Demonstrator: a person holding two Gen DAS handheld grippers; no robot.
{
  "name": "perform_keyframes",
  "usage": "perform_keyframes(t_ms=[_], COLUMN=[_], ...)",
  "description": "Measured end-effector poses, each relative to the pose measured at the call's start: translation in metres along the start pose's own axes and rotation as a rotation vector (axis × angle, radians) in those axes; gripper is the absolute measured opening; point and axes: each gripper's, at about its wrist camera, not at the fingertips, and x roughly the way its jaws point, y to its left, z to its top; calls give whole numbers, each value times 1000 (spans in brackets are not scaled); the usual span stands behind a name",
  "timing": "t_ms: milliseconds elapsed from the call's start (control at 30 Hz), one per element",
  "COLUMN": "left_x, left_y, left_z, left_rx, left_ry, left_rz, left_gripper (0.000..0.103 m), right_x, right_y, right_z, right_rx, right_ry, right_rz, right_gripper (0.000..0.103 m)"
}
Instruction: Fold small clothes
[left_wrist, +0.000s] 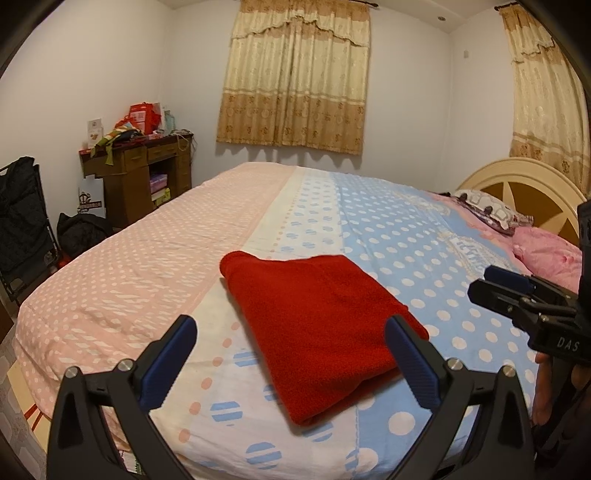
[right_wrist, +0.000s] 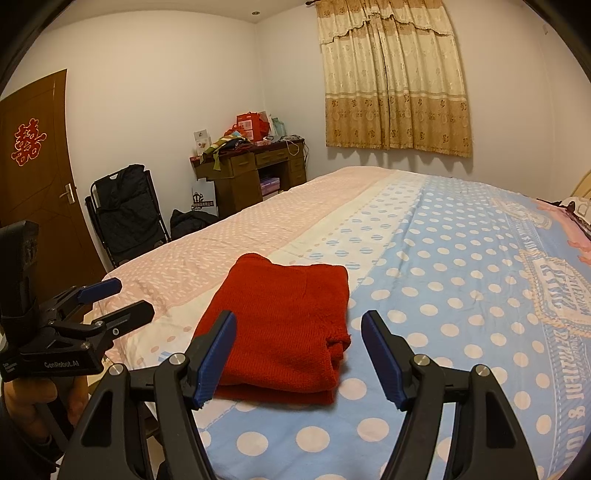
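A red knitted garment (left_wrist: 317, 328) (right_wrist: 280, 332) lies folded into a neat rectangle on the dotted bedspread (left_wrist: 155, 266) (right_wrist: 443, 295), near the bed's front edge. My left gripper (left_wrist: 291, 332) is open, held above the bed just short of the garment, with nothing between its blue pads. My right gripper (right_wrist: 299, 328) is open too, also hovering in front of the garment and touching nothing. In each wrist view the other gripper shows from the side: the right gripper (left_wrist: 487, 280) at the right edge, the left gripper (right_wrist: 129, 299) at the left edge.
The bed fills most of both views; pillows (left_wrist: 517, 229) and a cream headboard (left_wrist: 524, 184) are at the right. A brown desk (left_wrist: 136, 173) piled with boxes stands by the far wall, with a black folding chair (right_wrist: 125, 218) and a brown door (right_wrist: 37, 166) to the left. Curtains (left_wrist: 295, 74) hang behind.
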Motion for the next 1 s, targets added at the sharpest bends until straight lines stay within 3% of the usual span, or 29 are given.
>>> perform_keyframes(t_ms=[500,1000], left_x=[-8,-8], left_y=[9,21], left_z=[7,7], left_rx=[-14,-3], left_ry=[-41,-77], left_rz=[51,101], left_gripper=[103,103], right_x=[-7,3], right_y=[5,9], right_z=[3,-4], right_rx=[-17,-30], right_ry=[-38,-15], right_rz=[11,31], right_gripper=[71,71])
